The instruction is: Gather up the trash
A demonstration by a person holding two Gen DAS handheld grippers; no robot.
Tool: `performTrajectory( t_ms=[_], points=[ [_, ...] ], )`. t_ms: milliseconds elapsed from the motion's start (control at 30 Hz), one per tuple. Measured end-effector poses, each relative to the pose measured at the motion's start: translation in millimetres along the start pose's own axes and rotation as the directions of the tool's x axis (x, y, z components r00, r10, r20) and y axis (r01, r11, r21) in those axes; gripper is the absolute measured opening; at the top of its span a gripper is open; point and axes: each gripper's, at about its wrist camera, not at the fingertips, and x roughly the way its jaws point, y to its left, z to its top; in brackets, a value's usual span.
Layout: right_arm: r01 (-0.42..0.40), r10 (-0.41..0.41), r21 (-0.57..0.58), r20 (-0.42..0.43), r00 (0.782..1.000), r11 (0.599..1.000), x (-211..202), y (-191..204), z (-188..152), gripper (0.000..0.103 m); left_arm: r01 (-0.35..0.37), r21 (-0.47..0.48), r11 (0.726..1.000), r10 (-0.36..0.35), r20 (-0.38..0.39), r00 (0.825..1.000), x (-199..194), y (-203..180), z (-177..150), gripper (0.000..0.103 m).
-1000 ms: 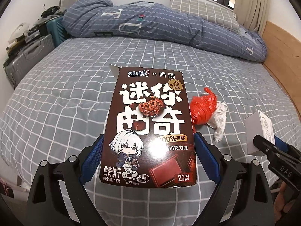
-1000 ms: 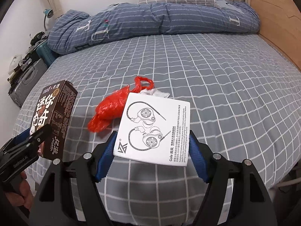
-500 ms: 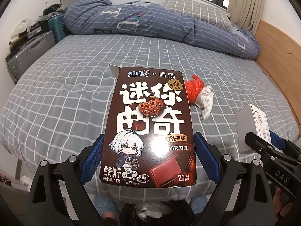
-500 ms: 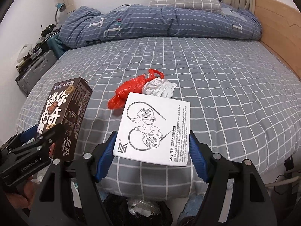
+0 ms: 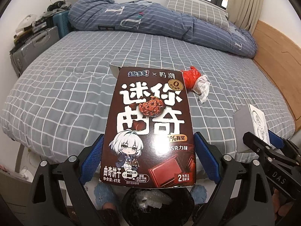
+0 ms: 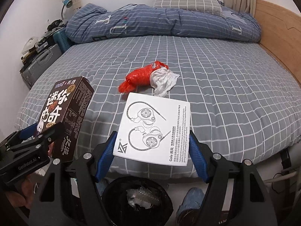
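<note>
Left gripper (image 5: 148,156) jaws clamped on cookie box (image 5: 150,124), right gripper (image 6: 151,152) jaws clamped on earphone box (image 6: 153,130); both held over black bin (image 6: 137,197) for dropping. Red bag (image 6: 138,79) and tissue (image 6: 163,81) lie on bed (image 6: 225,98)

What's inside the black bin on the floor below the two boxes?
The black bin holds crumpled clear plastic wrapping with something white among it. Anything deeper is covered by that wrapping, and the cookie box hides the bin's far rim in the left view.
</note>
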Motion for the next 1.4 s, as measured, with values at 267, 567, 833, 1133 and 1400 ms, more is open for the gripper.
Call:
performTrajectory(
  t_ms=[267,567,833,1133,1400],
  points=[
    [0.005,-0.005,-0.006,-0.003,1.000,1.000,-13.5,2.6,-20.2,0.069,0.005,0.002,1.000,-0.005,-0.013,1.000,-11.1,-1.0,-27.6,0.089],
    [0.010,-0.010,0.000,-0.008,1.000,1.000,-26.8,-0.6,-44.0,0.069,0.005,0.006,1.000,-0.005,-0.021,1.000,-23.9,-4.4,-56.8,0.089],
    [0.010,-0.010,-0.019,-0.015,1.000,1.000,-36.9,5.7,-67.3,0.070,0.013,0.001,1.000,-0.013,-0.036,0.999,-35.8,-4.8,-81.6,0.089],
    [0.012,-0.013,-0.041,-0.034,0.999,0.999,-37.4,11.2,-99.4,0.070,0.012,0.010,1.000,-0.011,-0.055,0.998,-43.4,-4.6,-113.4,0.089],
    [0.020,-0.021,-0.014,-0.086,0.996,1.000,-23.1,0.7,-130.0,0.070,0.009,0.002,1.000,-0.008,-0.105,0.994,-31.7,7.3,-145.9,0.089]
  ],
)
